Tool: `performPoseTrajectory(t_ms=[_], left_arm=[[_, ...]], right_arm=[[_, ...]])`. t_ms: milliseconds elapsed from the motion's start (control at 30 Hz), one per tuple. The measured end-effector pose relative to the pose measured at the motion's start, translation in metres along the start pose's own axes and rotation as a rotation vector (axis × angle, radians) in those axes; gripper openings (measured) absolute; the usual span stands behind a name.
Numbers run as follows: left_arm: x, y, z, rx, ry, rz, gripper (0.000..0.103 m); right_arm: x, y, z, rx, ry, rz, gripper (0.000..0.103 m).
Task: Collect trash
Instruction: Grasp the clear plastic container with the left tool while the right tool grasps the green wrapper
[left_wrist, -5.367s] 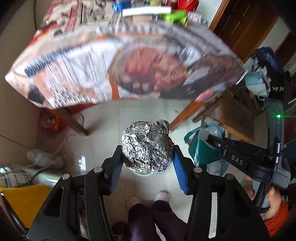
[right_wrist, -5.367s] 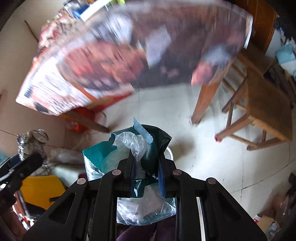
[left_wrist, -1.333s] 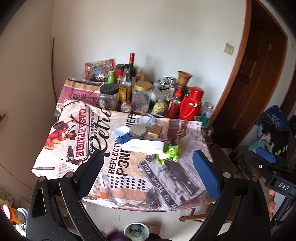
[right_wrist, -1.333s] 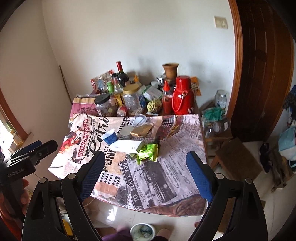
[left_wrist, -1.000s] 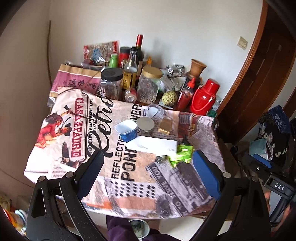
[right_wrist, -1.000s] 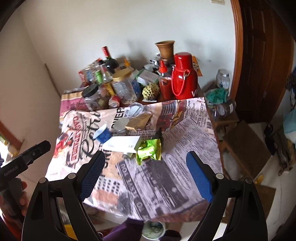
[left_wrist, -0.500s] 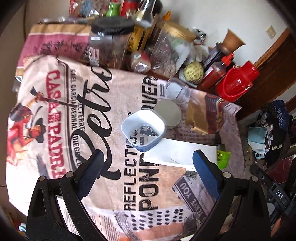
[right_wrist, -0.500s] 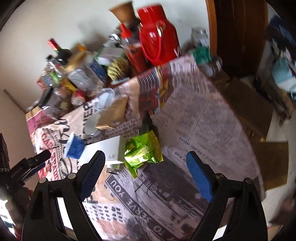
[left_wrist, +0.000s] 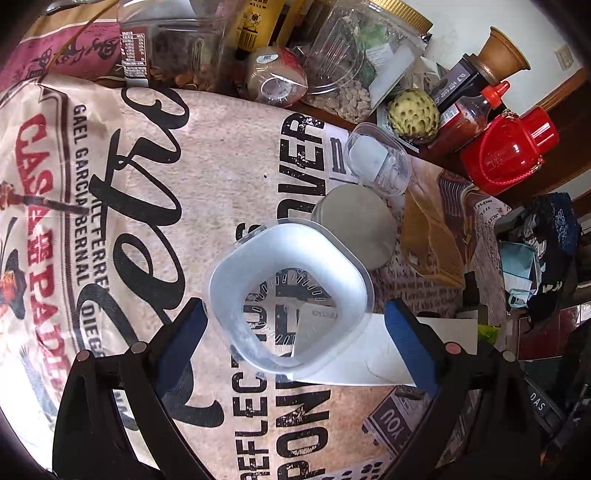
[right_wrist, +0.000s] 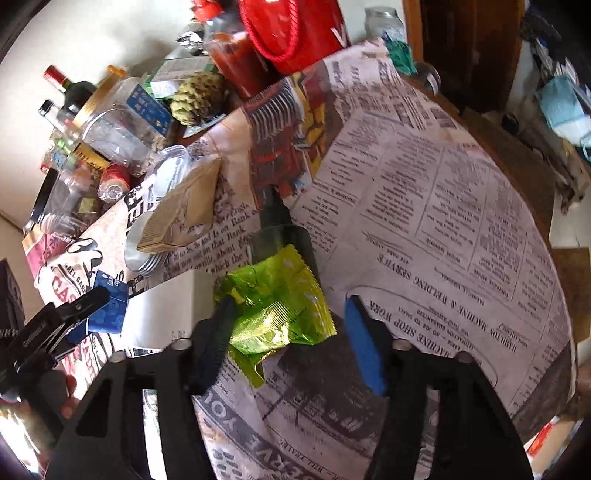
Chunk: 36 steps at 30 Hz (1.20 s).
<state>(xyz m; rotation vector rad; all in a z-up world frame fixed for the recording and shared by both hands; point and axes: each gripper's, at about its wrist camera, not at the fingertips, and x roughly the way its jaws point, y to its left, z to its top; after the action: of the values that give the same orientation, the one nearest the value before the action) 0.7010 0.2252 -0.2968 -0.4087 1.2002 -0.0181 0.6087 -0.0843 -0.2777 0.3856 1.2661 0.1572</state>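
Note:
A white-lined plastic cup (left_wrist: 232, 280) with a blue outside (right_wrist: 109, 306) stands on the printed tablecloth (left_wrist: 129, 221). My left gripper (left_wrist: 291, 332) is open and straddles the cup from above; its blue pads sit just outside the rim. A crumpled green foil wrapper (right_wrist: 280, 314) lies on the newspaper-print part of the cloth (right_wrist: 443, 221). My right gripper (right_wrist: 291, 343) is around the wrapper with its jaws closing. The left finger (right_wrist: 218, 339) is at the foil's edge, while the right pad (right_wrist: 364, 347) still stands clear of it.
A white paper sheet (left_wrist: 369, 354) lies under the cup's edge. Beside it are a metal lid (left_wrist: 354, 225), a clear box (left_wrist: 380, 162), a brown packet (right_wrist: 184, 210) and a dark small bottle (right_wrist: 277, 236). Jars, bottles and a red flask (left_wrist: 509, 151) crowd the back.
Both grippers have come down close over the table. The left now has the cup between its fingers. The right has narrowed its jaws around the green wrapper.

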Motion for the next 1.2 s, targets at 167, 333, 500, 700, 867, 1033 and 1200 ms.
performPoseTrajectory(t_ms=[167,333,500,700,867,1033,1200], left_arm=[[0.011,-0.003,-0.001,0.030,0.026,-0.005,0.087],[0.010,-0.010,-0.006,0.071,0.016,0.035,0.065],[-0.009,-0.018,-0.012,0.093,-0.037,0.052,0.064],[-0.046,-0.033,-0.022,0.131,-0.133,0.084,0.063],[-0.074,-0.043,-0.038,0.121,-0.193,0.083,0.062],[-0.084,-0.046,-0.060,0.078,-0.193,0.083,0.062],[-0.099,-0.058,-0.086,0.094,-0.191,0.083,0.062]], right_arm=[[0.005,0.011,0.001,-0.074,0.014,-0.014,0.033],[-0.002,0.012,-0.001,-0.095,0.010,0.006,0.023],[-0.016,0.014,-0.006,-0.126,0.001,0.023,0.014],[-0.044,0.011,-0.015,-0.163,-0.008,0.077,0.013],[-0.069,0.005,-0.020,-0.204,-0.040,0.097,0.013],[-0.095,-0.003,-0.023,-0.243,-0.085,0.094,0.013],[-0.116,-0.015,-0.022,-0.242,-0.133,0.103,0.013]])
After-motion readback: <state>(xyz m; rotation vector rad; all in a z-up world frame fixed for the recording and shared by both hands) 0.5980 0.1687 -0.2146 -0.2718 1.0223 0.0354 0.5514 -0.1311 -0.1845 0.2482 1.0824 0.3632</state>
